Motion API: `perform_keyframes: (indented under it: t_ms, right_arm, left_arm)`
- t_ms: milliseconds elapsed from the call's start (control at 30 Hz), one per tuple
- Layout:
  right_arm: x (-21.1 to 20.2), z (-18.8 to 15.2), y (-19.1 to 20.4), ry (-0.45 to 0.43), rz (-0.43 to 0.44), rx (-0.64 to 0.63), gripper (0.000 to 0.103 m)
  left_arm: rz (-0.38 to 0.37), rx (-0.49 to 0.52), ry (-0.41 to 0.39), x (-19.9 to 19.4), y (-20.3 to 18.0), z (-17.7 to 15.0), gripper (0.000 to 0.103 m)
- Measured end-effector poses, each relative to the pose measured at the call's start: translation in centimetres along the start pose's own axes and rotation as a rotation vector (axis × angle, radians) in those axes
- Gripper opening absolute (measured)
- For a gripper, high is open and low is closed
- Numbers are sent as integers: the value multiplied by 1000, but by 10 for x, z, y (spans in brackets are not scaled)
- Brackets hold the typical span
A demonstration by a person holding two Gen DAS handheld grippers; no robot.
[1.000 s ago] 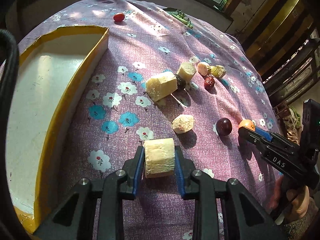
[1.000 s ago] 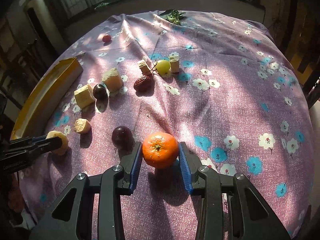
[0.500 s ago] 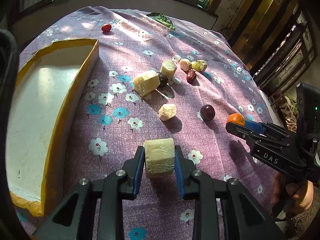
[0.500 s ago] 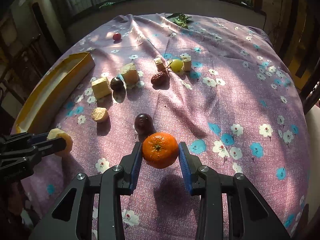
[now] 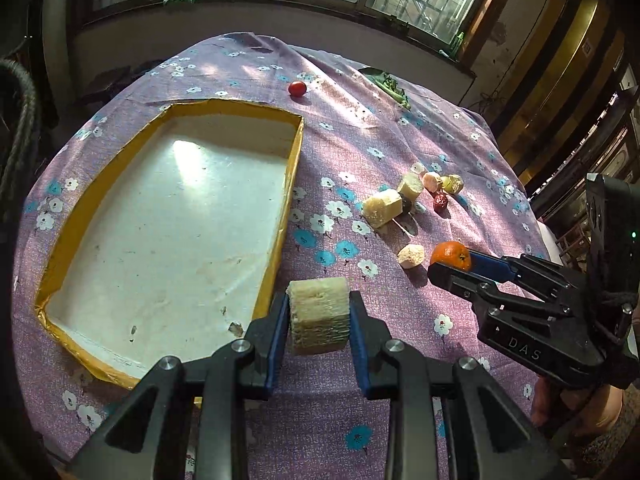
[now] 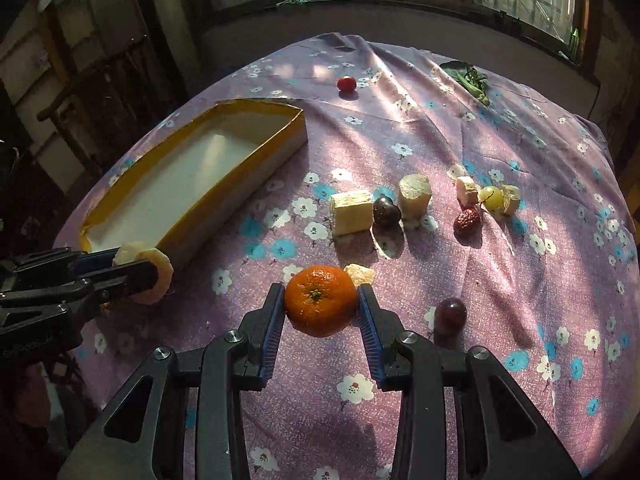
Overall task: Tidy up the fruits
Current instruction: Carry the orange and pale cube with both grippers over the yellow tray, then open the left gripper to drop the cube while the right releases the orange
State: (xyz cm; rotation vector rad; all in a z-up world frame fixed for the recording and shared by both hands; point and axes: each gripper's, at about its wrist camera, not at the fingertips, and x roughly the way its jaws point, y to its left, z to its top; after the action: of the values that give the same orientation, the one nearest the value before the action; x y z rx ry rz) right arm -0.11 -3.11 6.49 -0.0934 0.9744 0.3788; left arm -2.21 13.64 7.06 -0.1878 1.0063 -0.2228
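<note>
While both tools hang above the table, the left gripper (image 5: 319, 322) has its blue pads clamped on a pale, fibrous cylinder of cut fruit (image 5: 318, 315), which sits clear of the cloth just beside the near right wall of the yellow-rimmed tray (image 5: 276, 256). The right gripper (image 6: 321, 312) is closed around a small orange mandarin (image 6: 320, 300), stem end facing the camera, also lifted off the surface. From the left wrist view the right gripper reaches in from the right edge with the mandarin at its tip, and a hand (image 5: 576, 408) shows under its handle.

Just past the mandarin lies a small pale fruit chunk (image 6: 359, 273) on the purple flowered tablecloth (image 6: 500, 280). To its right a dark round plum (image 6: 450, 314) rests alone on the cloth. Farther out is a loose cluster: a squared pale block (image 6: 352, 212) touching a dark grape-like fruit (image 6: 386, 211), then an upright pale piece (image 6: 415, 195), a red date (image 6: 467, 220), and a green grape (image 6: 494, 198) between two small pale bits. The tray, white inside, holds no fruit that I can see. Beyond it, well apart from everything, a red cherry tomato (image 6: 346, 83) sits near the far edge, and some green leaves (image 6: 472, 80) lie toward the far right under the windows.
</note>
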Motion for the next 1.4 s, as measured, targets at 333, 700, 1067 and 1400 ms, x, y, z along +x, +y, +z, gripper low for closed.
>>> perform_keyframes:
  t_ms: [333, 700, 1067, 1400]
  right_arm:
    - [30, 46, 80, 11, 128, -152, 35]
    - [79, 53, 148, 103, 196, -286, 35]
    - [96, 44, 158, 150, 169, -333, 35]
    - [93, 42, 154, 147, 153, -331, 40]
  left_arm:
    - [110, -120, -38, -21, 75, 2, 31]
    - [189, -211, -13, -12, 134, -2, 31]
    - [221, -192, 49, 18, 139, -1, 32]
    - [267, -162, 68, 18, 134, -1, 36]
